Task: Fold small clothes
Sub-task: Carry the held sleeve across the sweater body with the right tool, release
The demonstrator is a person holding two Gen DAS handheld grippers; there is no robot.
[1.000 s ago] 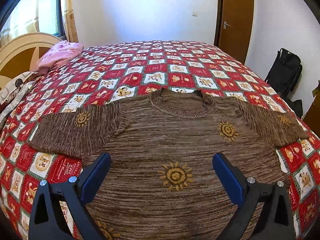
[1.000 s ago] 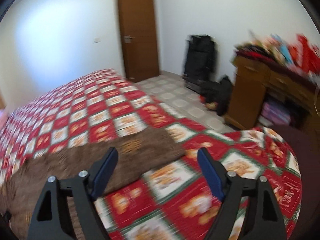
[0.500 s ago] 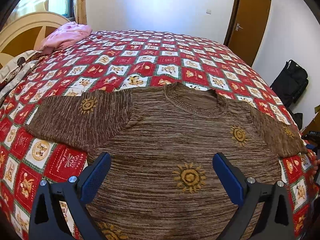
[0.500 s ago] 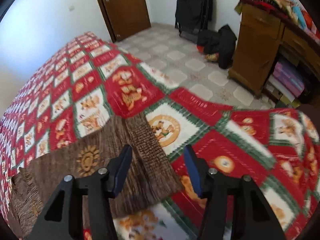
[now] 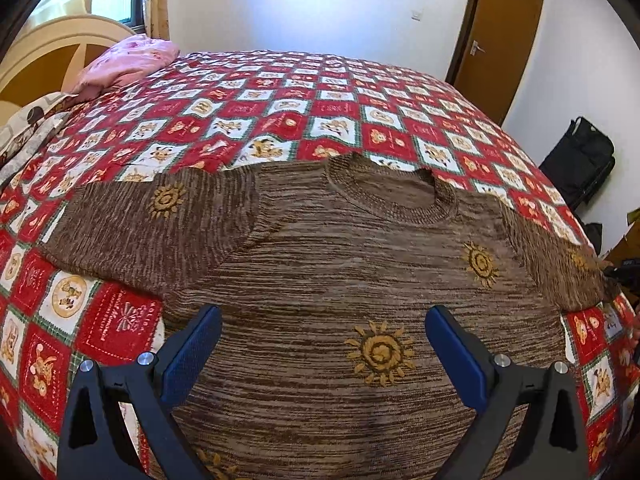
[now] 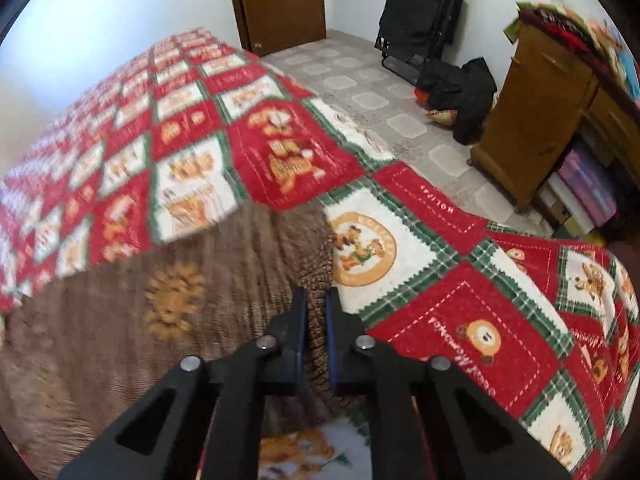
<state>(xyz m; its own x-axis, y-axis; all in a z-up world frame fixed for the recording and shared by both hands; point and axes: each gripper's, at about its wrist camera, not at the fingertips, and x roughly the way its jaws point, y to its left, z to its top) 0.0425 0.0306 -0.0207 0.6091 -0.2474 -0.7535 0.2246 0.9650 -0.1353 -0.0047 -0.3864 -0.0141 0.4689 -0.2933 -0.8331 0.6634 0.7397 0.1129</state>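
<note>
Right wrist view: my right gripper has its fingers clamped on the sweater cuff, ready to fold inward; left gripper fingers apart above its chest.

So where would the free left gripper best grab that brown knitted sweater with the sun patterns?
Probably the left sleeve's cuff end: it lies flat on the brown knitted sweater, spread outward. Come from its outer side, as the right gripper pinches the other cuff.

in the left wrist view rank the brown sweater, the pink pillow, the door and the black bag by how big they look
1. brown sweater, by far
2. door
3-4. pink pillow and black bag look alike; both are far off, so no ranking.
</note>
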